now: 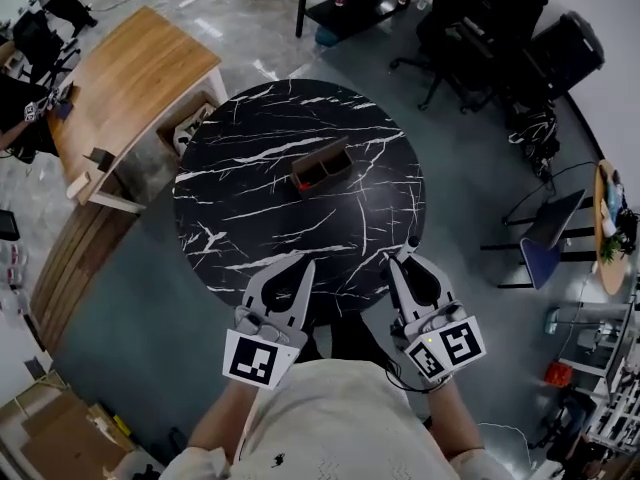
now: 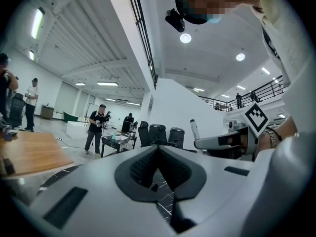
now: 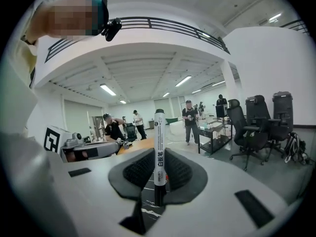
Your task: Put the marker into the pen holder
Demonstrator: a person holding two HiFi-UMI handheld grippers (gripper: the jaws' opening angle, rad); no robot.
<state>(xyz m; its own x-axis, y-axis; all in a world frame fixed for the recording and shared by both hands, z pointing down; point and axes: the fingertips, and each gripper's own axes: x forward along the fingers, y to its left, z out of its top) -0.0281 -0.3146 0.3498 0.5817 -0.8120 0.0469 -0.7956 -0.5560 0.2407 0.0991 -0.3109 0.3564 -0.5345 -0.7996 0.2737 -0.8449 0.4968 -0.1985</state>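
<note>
A white marker (image 3: 159, 147) with a black cap stands upright between the pads of my right gripper (image 3: 159, 154), which is shut on it. In the head view the right gripper (image 1: 397, 261) hovers over the near right edge of the round black marble table (image 1: 250, 218), and the marker (image 1: 410, 242) sticks out past its tips. The brown pen holder (image 1: 321, 165) sits near the table's middle, well ahead of both grippers. My left gripper (image 1: 304, 265) is over the near edge, shut with nothing in it. In its own view the left gripper (image 2: 158, 149) shows its jaws meeting.
A wooden desk (image 1: 130, 88) stands to the table's left. Black office chairs (image 1: 480, 38) and a dark trolley (image 1: 350, 3) are behind and to the right. Several people (image 3: 190, 120) stand in the hall. A small side table (image 1: 610, 228) is at far right.
</note>
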